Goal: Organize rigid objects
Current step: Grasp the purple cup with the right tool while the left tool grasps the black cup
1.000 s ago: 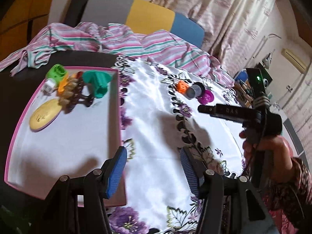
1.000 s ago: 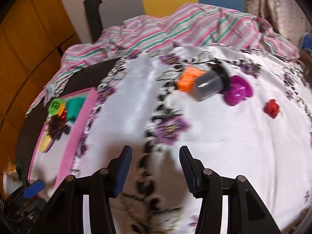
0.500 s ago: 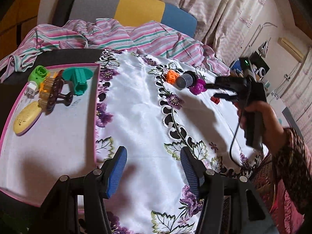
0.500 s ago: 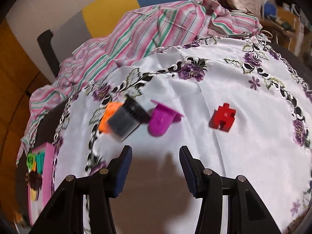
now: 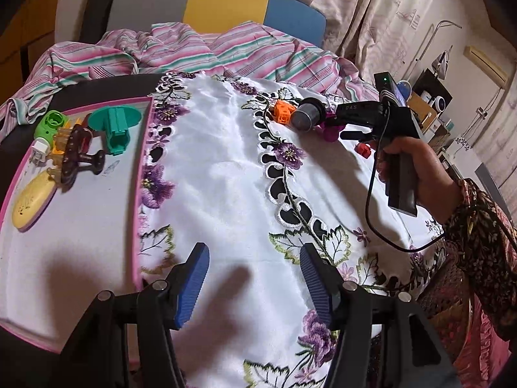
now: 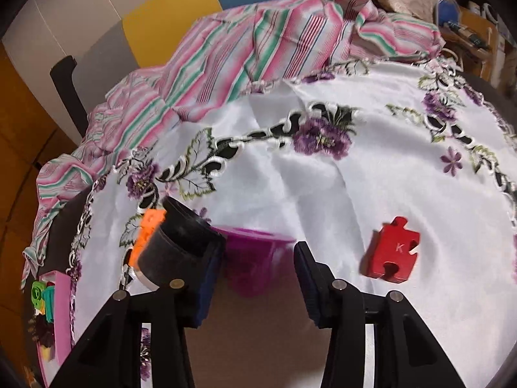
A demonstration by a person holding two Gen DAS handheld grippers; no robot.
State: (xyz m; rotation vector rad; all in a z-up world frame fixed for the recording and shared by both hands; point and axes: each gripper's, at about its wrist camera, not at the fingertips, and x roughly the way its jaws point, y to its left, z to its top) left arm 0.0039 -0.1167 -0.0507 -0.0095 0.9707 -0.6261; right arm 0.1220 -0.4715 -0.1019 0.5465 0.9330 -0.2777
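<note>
A purple flanged piece (image 6: 252, 258) lies on the white flowered tablecloth between the pads of my right gripper (image 6: 258, 249). Its jaws are closing around the piece, and a small gap still shows at each pad. A dark grey cylinder (image 6: 174, 252) and an orange block (image 6: 147, 229) lie just left of it, the cylinder against the left finger. To the right rests a red puzzle piece (image 6: 392, 253). My left gripper (image 5: 253, 252) hangs open over bare cloth beside the pink-rimmed tray (image 5: 142, 168), with nothing between its fingers. From there the right gripper (image 5: 336, 126) is seen at the purple piece (image 5: 329, 132).
The tray holds a green cap (image 5: 50, 124), a teal piece (image 5: 114, 126), a brown hair clip (image 5: 76, 155), a yellow oval (image 5: 32, 200) and a white plug (image 5: 38, 152). A striped cloth (image 5: 194, 51) is heaped at the table's far edge before a chair (image 5: 226, 3).
My right gripper has swung right across the cloth and come down around the purple piece, its jaws a little narrower. The left gripper has drifted slightly, still open.
</note>
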